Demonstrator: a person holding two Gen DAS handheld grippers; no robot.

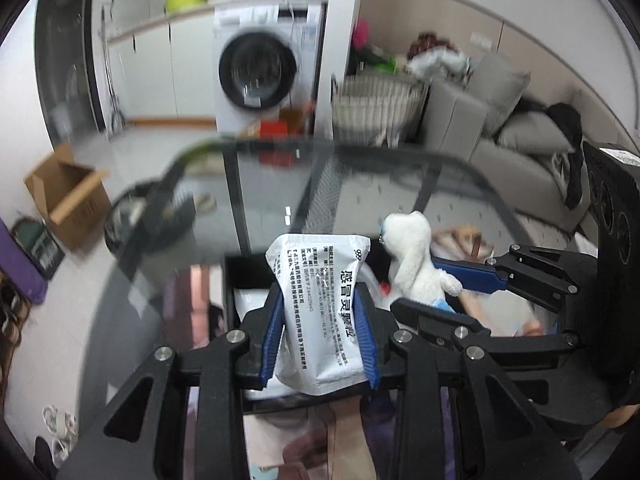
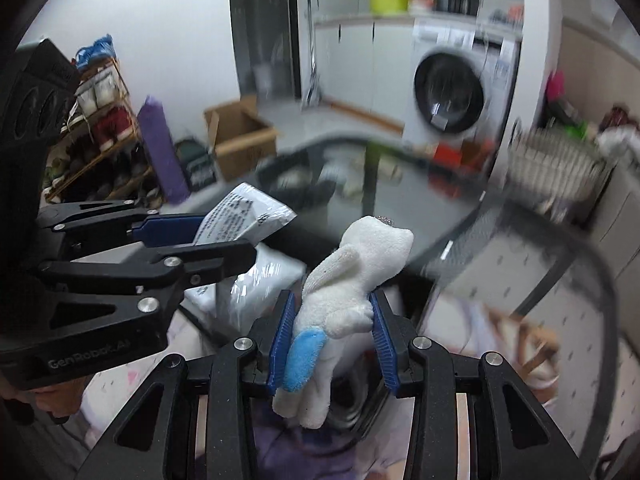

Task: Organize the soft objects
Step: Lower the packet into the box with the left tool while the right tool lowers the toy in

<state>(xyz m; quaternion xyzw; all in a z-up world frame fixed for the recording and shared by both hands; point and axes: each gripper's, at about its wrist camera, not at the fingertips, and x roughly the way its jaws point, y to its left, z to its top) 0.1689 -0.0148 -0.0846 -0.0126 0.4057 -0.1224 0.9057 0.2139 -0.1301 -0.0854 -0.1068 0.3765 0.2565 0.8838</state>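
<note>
Left wrist view: the left gripper [image 1: 320, 332] is pinching a white printed sachet [image 1: 320, 312] between its blue pads, the packet standing upright with its printed face toward the camera. Only here are a grey sofa [image 1: 516, 120] with cushions and a pale wicker basket [image 1: 376, 108] showing sharply. The right gripper [image 1: 436, 284] is crossing in from the right side, tilted downward.

Right wrist view: the right gripper [image 2: 334, 336] is squeezing a white plush toy [image 2: 344, 292] with a blue patch, its head poking up past the fingertips. Only this view is giving a shoe rack [image 2: 100, 136] and a purple roll [image 2: 162, 152] leaning upright beside it. The left gripper [image 2: 192, 240] is lying just beside, angled down, the sachet [image 2: 244, 216] sticking out ahead.

Both are hanging over a dark glass table [image 1: 280, 188]; a washing machine [image 2: 452, 92] is standing behind.
</note>
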